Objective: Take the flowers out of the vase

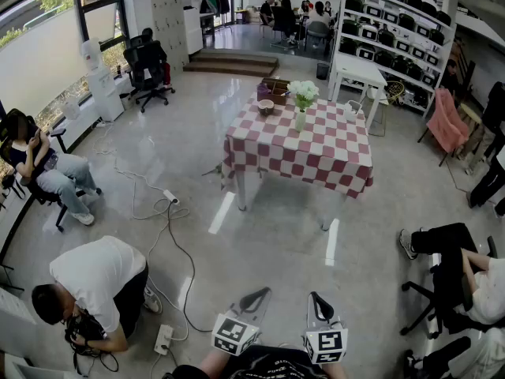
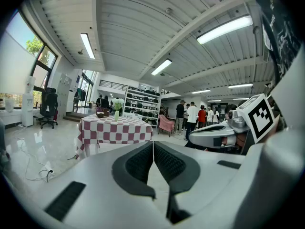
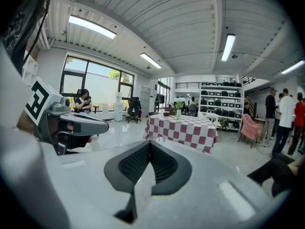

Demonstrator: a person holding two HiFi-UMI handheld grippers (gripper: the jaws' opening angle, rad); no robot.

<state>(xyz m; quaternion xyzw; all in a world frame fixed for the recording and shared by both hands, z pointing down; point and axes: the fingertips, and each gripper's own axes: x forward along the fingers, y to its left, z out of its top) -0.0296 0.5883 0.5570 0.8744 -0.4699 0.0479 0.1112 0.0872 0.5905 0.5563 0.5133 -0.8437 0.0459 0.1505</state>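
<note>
Closest, bottom of frame: left gripper [image 1: 263, 290] and right gripper [image 1: 315, 295], both pinched closed, empty, which only their own views show. Upper centre: flowers [image 1: 303, 92] in the vase [image 1: 300, 121] on the checked desk [image 1: 319, 155].

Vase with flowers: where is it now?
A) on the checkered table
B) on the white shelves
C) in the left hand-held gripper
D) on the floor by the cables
A: the vase, with the white flowers in it, stands upright on the checkered table across the room.
</note>
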